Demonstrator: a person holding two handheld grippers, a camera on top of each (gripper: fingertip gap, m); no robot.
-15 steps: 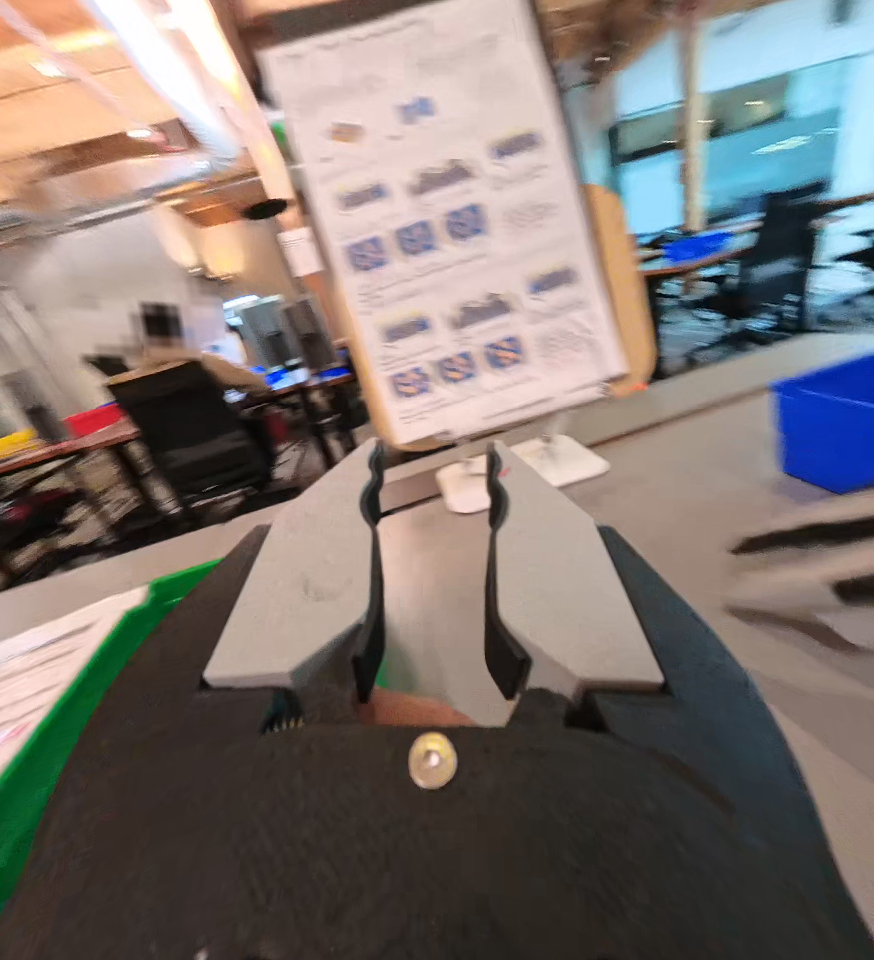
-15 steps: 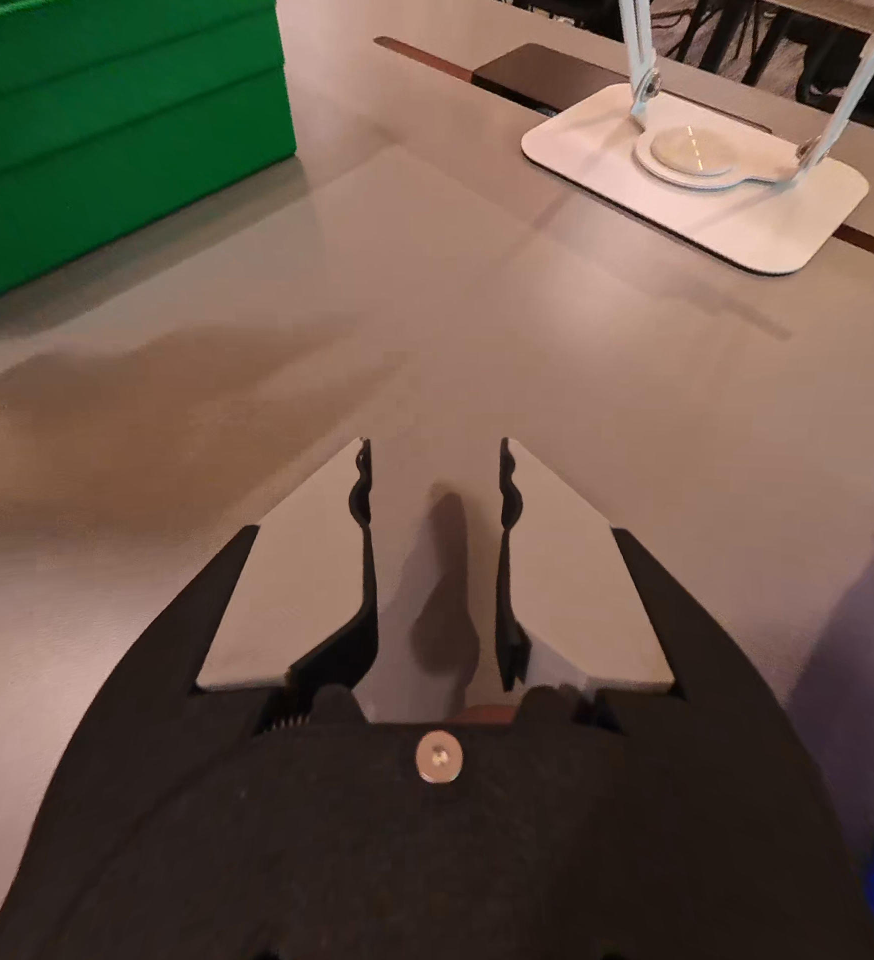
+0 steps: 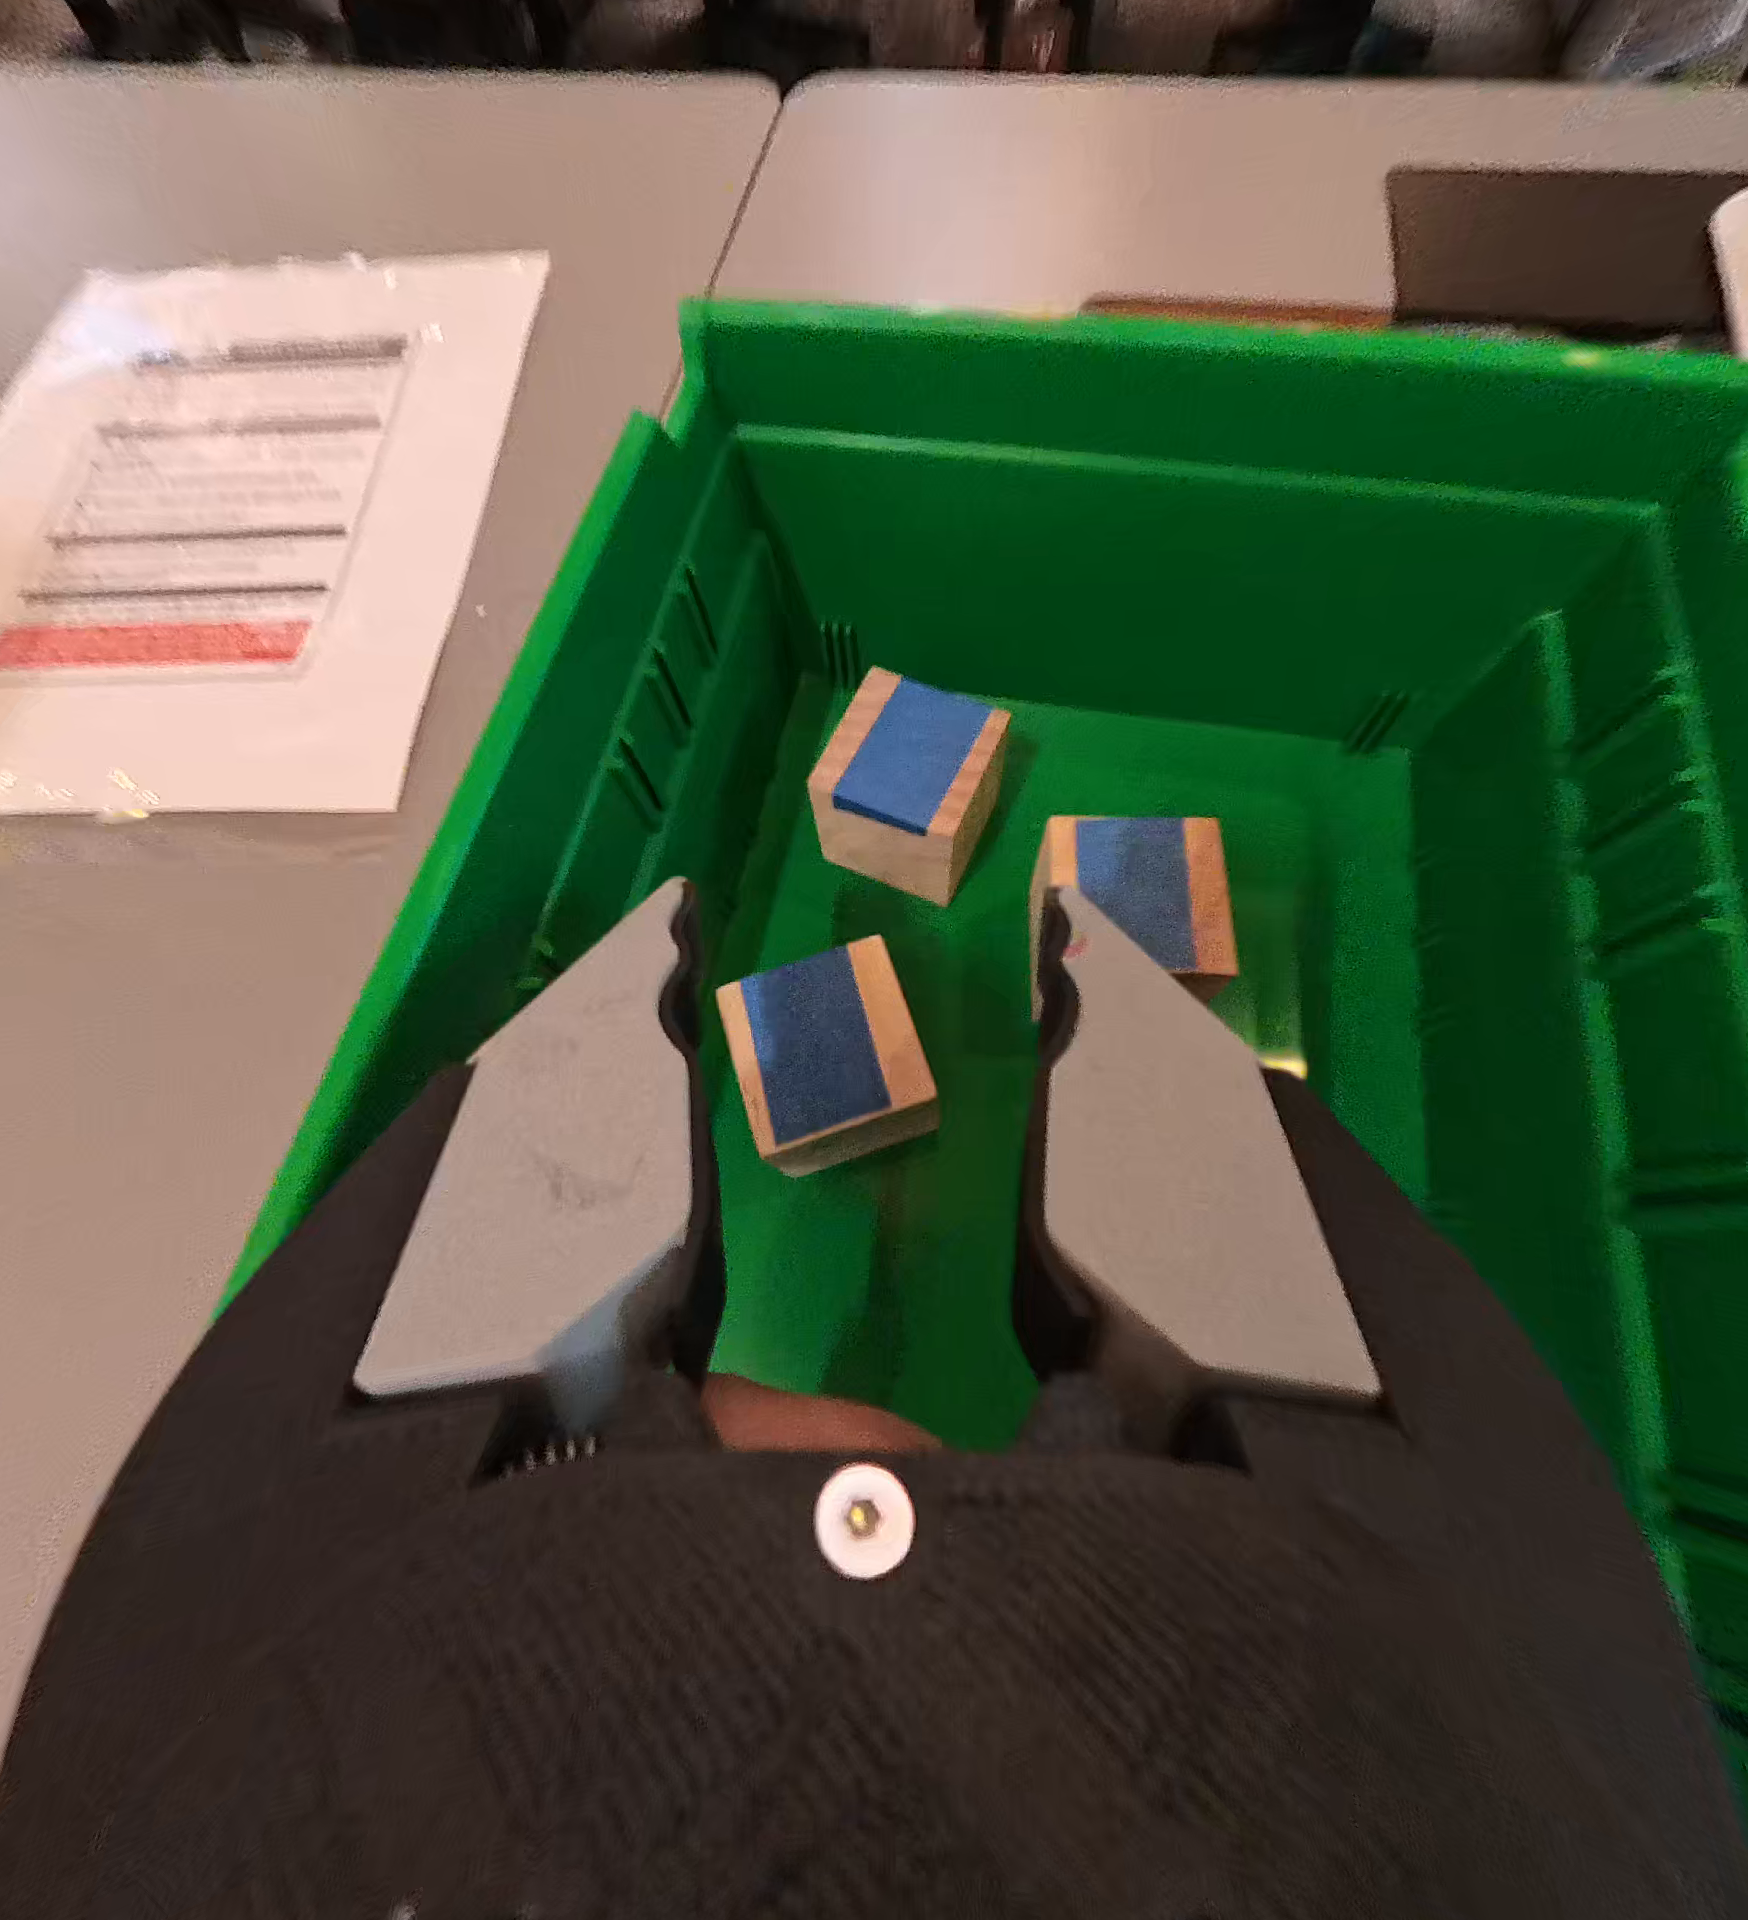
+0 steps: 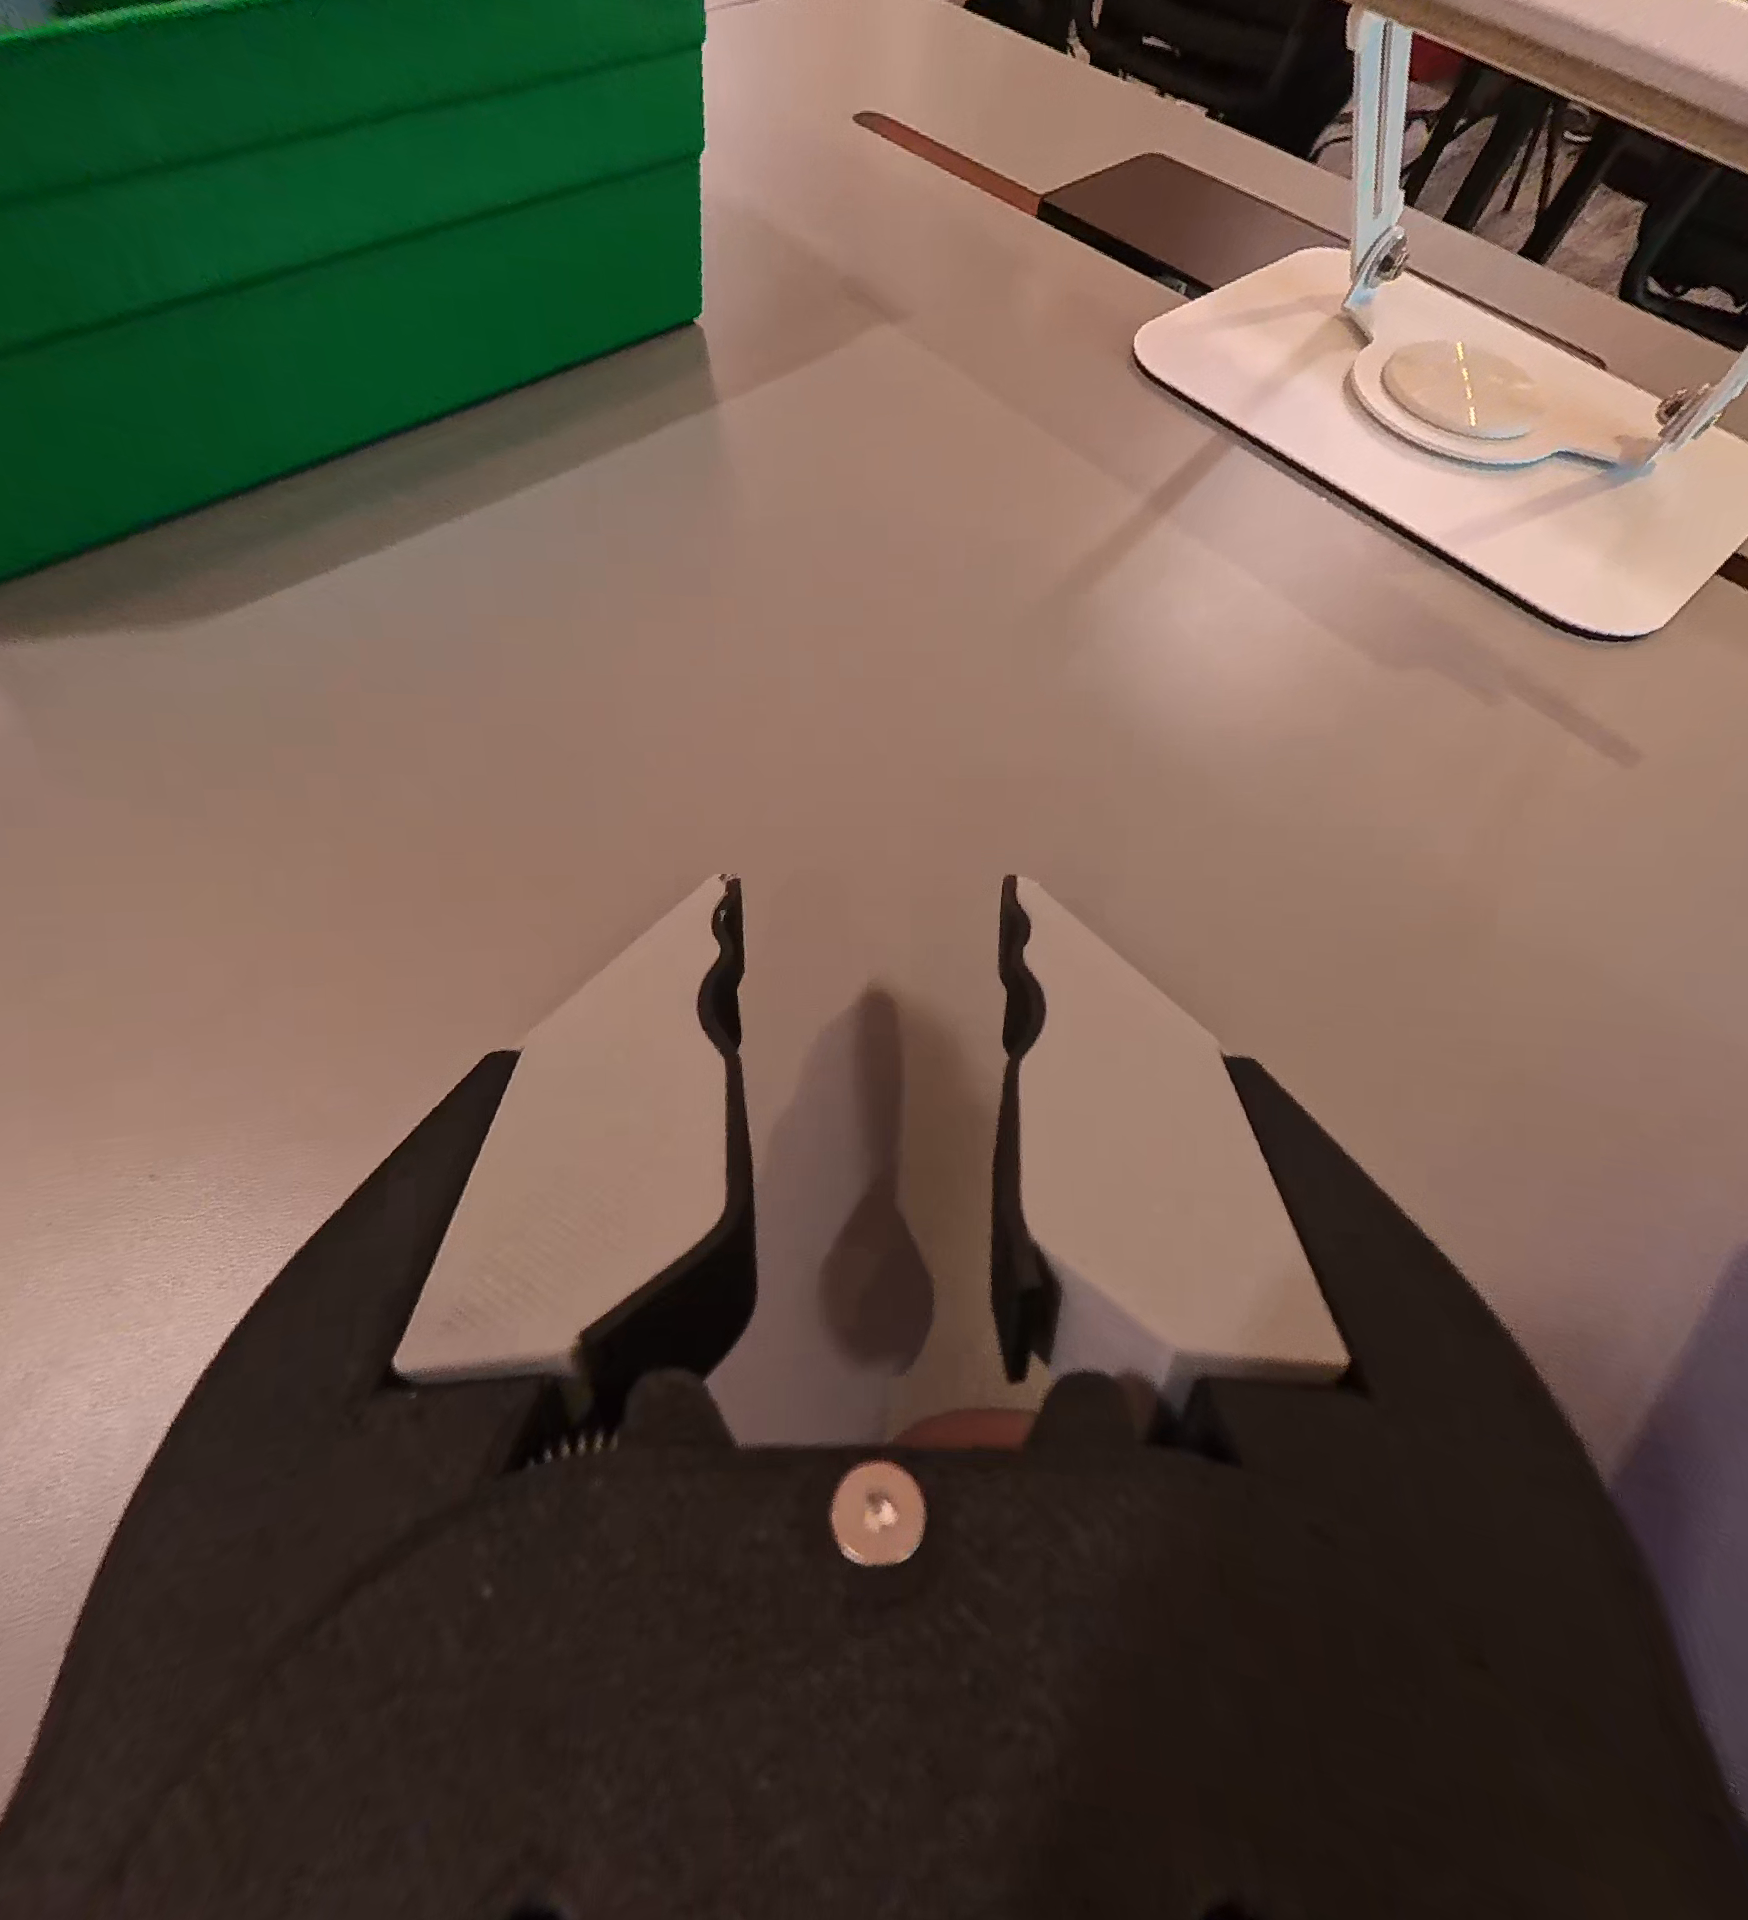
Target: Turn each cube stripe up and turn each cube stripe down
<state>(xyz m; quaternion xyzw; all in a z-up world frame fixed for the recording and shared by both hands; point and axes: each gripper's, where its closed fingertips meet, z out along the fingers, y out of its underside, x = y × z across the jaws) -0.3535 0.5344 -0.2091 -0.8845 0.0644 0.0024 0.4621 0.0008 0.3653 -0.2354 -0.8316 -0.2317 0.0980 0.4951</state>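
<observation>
The right gripper (image 4: 868,904), jaws parted and empty, hangs above the grey table (image 4: 537,748).

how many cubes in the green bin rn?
3, all blue stripe up. Far cube toward the back wall, right cube partly behind the left gripper's finger, near cube between the open fingers. The gripper covers the green bin's near floor, so more may be hidden.

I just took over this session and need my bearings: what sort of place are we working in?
Probably an office or lab workspace. Grey tables pushed edge to edge, a laminated printed sheet, a white stand base, and chair legs behind the tables point that way. The green bin of striped wooden cubes suggests a test setup.
</observation>
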